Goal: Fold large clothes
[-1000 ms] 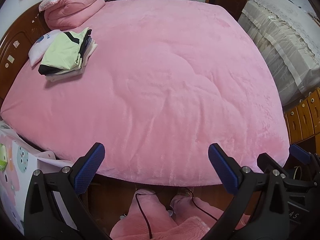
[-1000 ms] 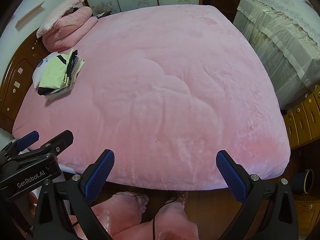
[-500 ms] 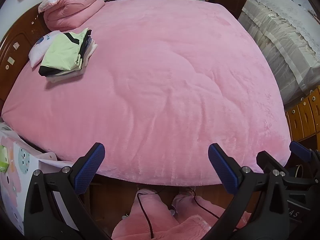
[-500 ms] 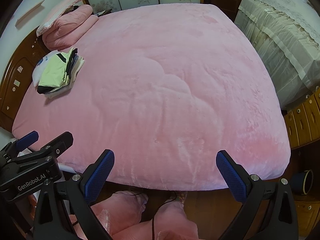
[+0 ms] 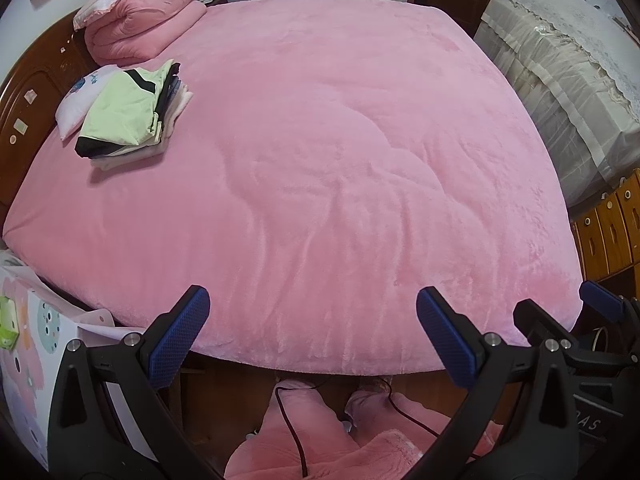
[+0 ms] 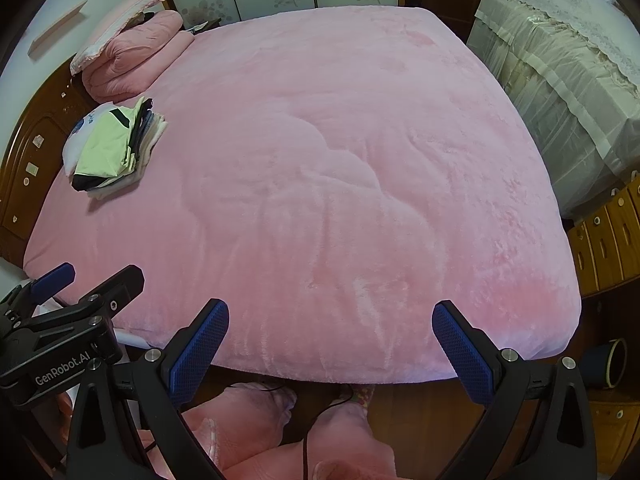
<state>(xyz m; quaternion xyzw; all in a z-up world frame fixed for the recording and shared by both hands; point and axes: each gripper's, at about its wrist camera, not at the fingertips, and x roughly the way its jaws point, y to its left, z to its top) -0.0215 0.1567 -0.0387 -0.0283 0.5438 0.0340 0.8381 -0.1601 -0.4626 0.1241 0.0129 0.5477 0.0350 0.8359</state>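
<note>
Left gripper (image 5: 312, 334) and right gripper (image 6: 330, 344): jaws wide, empty, above pink bed cover (image 5: 320, 160); folded clothes stack (image 5: 132, 116), apparently shirts, far left.

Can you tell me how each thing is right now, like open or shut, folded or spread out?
left gripper: open, holding nothing.
right gripper: open, holding nothing.
pink blanket: spread flat over the bed.
stack of clothes: folded, piled near the headboard.
pink quilt: folded up at the far corner.
drawers: shut.
</note>
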